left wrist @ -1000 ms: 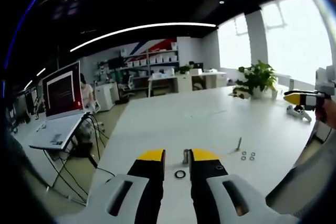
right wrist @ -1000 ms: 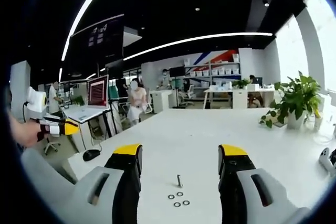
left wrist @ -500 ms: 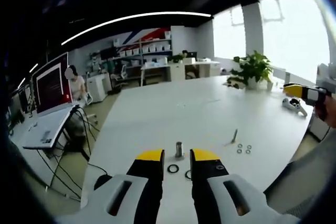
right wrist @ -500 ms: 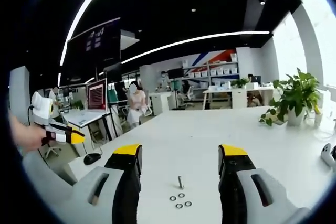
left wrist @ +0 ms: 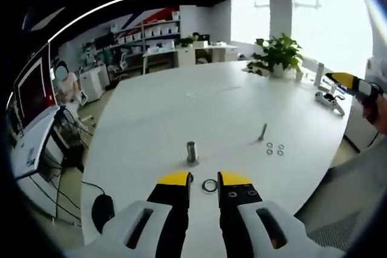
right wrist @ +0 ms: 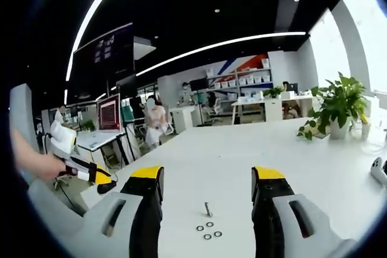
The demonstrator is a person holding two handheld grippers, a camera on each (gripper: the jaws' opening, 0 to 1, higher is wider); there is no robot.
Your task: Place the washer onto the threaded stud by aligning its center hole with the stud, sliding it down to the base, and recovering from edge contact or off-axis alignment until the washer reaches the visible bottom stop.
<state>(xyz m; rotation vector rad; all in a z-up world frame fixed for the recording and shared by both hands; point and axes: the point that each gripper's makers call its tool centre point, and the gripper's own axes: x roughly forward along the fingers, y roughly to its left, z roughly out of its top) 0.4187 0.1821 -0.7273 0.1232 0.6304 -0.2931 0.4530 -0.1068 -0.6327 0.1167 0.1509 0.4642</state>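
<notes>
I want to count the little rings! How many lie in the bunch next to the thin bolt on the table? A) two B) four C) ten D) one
B: in the right gripper view, four small washers lie clustered just in front of the bolt.

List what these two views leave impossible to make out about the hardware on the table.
- Left gripper view: the short metal post is too small to show any threads.
- Left gripper view: the dark ring sits partly behind the claw tips.
- Right gripper view: the small washers and upright bolt are too small for detail.
</notes>
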